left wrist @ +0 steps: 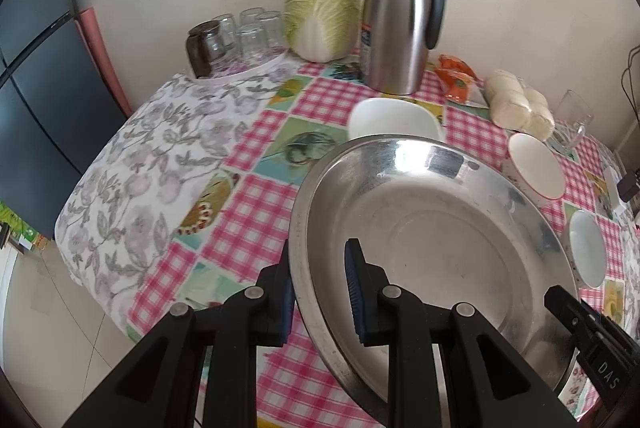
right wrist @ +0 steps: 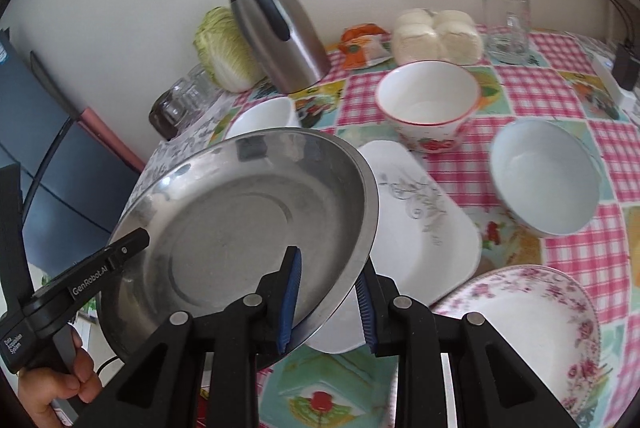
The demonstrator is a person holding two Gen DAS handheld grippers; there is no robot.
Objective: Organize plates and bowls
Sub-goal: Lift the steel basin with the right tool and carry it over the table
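Observation:
A wide steel plate [left wrist: 432, 228] hangs tilted above the table, held by both grippers. My left gripper [left wrist: 320, 296] is shut on its left rim, and my right gripper [right wrist: 329, 304] is shut on the right rim of the steel plate [right wrist: 240, 220]. Under it lies a white oblong plate [right wrist: 424, 224] with a grey flower print. A pink-flowered plate [right wrist: 532, 336] sits at the front right. Further back stand a red-rimmed bowl [right wrist: 428, 100], a pale blue bowl [right wrist: 548, 176] and a white square bowl [left wrist: 392, 120].
Against the back wall stand a steel thermos jug [left wrist: 404, 20], a cabbage [left wrist: 320, 12], a tray of upturned glasses [left wrist: 240, 36], an orange packet [left wrist: 456, 76], wrapped buns [right wrist: 436, 36] and a glass mug [right wrist: 506, 24]. A dark fridge [left wrist: 36, 76] is left of the checked tablecloth [left wrist: 248, 228].

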